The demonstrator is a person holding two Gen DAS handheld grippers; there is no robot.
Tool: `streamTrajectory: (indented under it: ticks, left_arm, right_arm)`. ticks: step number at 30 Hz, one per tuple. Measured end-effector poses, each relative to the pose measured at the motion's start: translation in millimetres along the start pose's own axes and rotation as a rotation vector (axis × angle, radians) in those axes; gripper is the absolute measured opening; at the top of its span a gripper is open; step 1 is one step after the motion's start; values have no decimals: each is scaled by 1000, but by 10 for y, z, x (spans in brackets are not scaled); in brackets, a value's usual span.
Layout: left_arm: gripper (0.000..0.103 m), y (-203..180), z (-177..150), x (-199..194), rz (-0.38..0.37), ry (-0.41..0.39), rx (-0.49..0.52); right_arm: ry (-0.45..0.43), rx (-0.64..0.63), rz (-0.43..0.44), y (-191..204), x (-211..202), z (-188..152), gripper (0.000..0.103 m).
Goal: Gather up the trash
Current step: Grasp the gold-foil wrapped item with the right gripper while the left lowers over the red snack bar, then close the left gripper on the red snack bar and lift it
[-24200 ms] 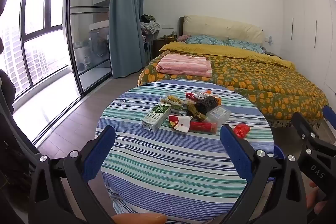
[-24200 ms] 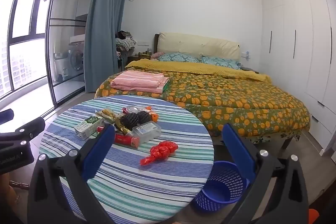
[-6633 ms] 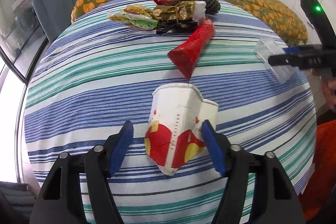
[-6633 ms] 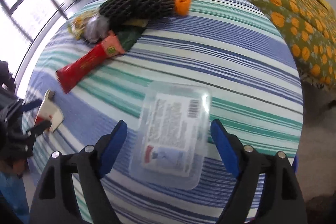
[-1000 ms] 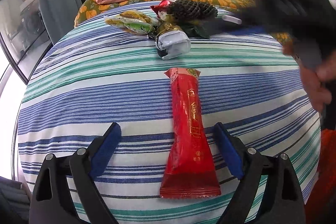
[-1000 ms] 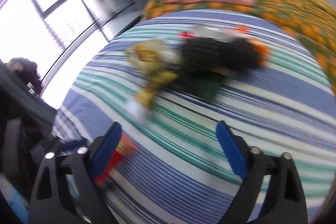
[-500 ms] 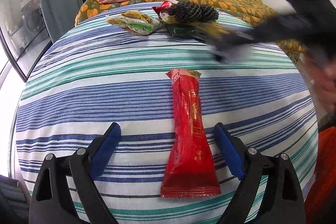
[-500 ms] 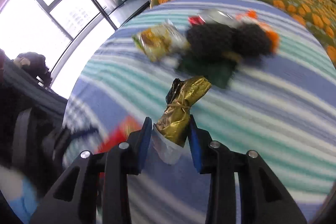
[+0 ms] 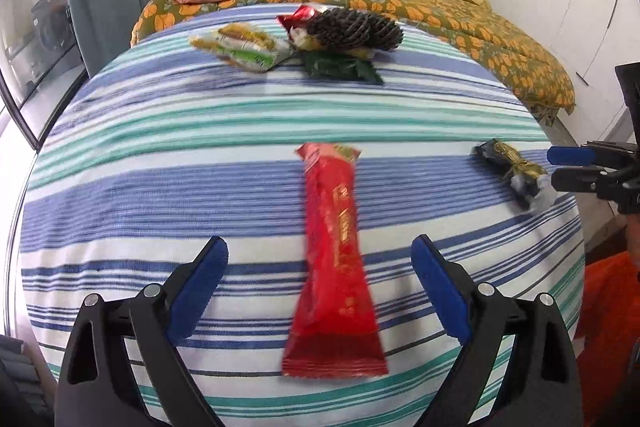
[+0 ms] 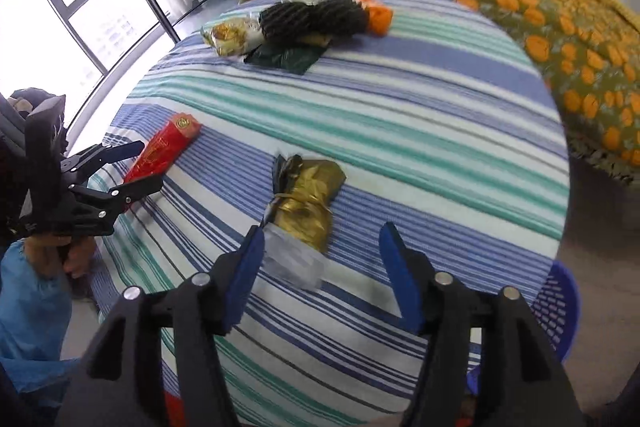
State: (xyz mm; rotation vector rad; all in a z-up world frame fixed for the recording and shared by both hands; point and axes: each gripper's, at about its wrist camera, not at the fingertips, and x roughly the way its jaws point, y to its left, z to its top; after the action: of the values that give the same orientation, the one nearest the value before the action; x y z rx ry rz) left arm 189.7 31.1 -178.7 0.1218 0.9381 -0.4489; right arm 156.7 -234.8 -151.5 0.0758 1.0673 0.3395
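Round table (image 9: 120, 163) under striped cloth; blue basket (image 10: 558, 311) on floor beside it
Left gripper (image 9: 320, 279) spread wide, straddling red wrapper (image 9: 334, 255), pads clear
Right gripper (image 10: 320, 263) jaws just opened; gold wrapper (image 10: 308, 205) lies between, left pad touching, unpinched

The blue basket (image 10: 560, 311) was mostly hidden behind the table's edge (image 10: 562, 187); the red wrapper (image 9: 336, 259) looked blurred.

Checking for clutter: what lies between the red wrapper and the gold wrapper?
Only bare striped cloth lies between the red wrapper and the gold wrapper; both wrist views show it.
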Motion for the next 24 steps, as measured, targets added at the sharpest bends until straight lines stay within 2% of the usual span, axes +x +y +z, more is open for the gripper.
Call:
streamTrajectory:
  ticks: [4,7,10,12,13,14,20,24]
  left_arm:
    - [84,-59,48,12,28,16,12]
    - [76,-54,61,46,23,37,-6]
    - [60,-82,83,75,38,49,-1]
    - [43,-102,94,89,42,56,-1]
    - [38,-116,99,91,48,55,2]
    - [24,-131,101,91,51,54,6]
    - [23,-299,121,-60,24,21,5]
    - [23,-608,185,-125,-36,10,34]
  right_arm:
    - [-2,-27,4,117,117,76,62]
    - [-3,-73,-43,226,230,75,62]
    - [-12,-75,-98,236,308,99,61]
    - [-8,-71,-92,224,351,107,49]
    - [-5,-71,-88,216,361,105,44]
    - [-3,-66,-79,202,363,100,44]
    - [-75,11,-19,33,57,10,42]
    - [-106,57,-3,-147,-180,-129,42]
